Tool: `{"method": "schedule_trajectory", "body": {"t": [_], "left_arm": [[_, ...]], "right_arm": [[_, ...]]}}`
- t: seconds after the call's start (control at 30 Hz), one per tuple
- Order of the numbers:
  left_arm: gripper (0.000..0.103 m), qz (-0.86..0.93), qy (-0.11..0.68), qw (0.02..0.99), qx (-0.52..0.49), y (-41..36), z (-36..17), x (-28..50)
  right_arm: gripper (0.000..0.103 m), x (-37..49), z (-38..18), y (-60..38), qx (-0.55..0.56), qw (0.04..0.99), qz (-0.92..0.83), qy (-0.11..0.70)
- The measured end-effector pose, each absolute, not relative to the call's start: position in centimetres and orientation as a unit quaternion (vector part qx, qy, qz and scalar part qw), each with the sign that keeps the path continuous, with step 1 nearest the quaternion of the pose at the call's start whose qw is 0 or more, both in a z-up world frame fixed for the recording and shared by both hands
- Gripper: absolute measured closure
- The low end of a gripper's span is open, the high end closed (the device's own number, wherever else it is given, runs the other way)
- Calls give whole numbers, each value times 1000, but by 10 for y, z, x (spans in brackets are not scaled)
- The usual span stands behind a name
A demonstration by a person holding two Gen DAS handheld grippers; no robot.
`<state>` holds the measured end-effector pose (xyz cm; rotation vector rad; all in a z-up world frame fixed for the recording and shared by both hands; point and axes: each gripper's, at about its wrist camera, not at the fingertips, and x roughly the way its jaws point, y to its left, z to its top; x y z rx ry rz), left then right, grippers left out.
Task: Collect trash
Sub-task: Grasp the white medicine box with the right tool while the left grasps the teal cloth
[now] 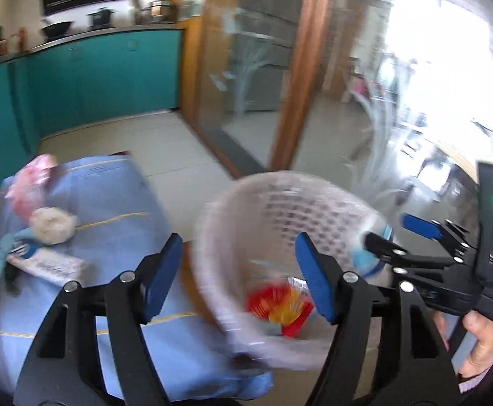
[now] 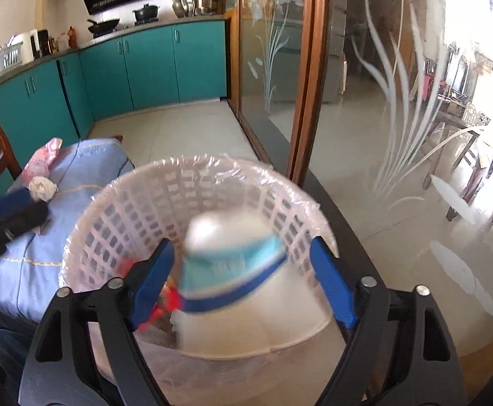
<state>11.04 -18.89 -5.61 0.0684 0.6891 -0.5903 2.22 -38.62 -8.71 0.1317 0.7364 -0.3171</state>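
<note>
Left wrist: left gripper [image 1: 239, 275] open and empty; lattice plastic basket [image 1: 280, 203] blurred, red-yellow wrapper [image 1: 277, 308] inside. Right wrist: right gripper [image 2: 243, 282] open (pads clear) around smeared white bottle [image 2: 229, 270] over the lined basket.

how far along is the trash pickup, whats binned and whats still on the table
Done: a red and yellow wrapper lies in the lined white basket. In hand: a white bottle with a blue label sits, blurred, over the basket between the right gripper fingers, which look clear of it. Left: a pink bag, a crumpled white wad and a flat packet remain on the blue cloth.
</note>
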Motion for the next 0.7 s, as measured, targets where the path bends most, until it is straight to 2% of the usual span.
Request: {"method": "schedule_trajectory", "body": {"t": [0.23, 0.33, 0.4, 0.53, 0.7], "left_arm": [[33, -73, 348, 935, 12, -66, -68, 169], [33, -5, 368, 929, -24, 1, -74, 194], [31, 35, 354, 935, -7, 31, -77, 198], [30, 63, 333, 941, 4, 59, -87, 199], [29, 8, 352, 935, -39, 74, -99, 212]], "right_arm": [[21, 48, -74, -338, 47, 936, -78, 339], [21, 81, -68, -279, 14, 935, -13, 354], [21, 104, -71, -239, -4, 929, 44, 367], [21, 166, -98, -142, -77, 904, 147, 395], [21, 230, -141, -94, -105, 863, 206, 449]]}}
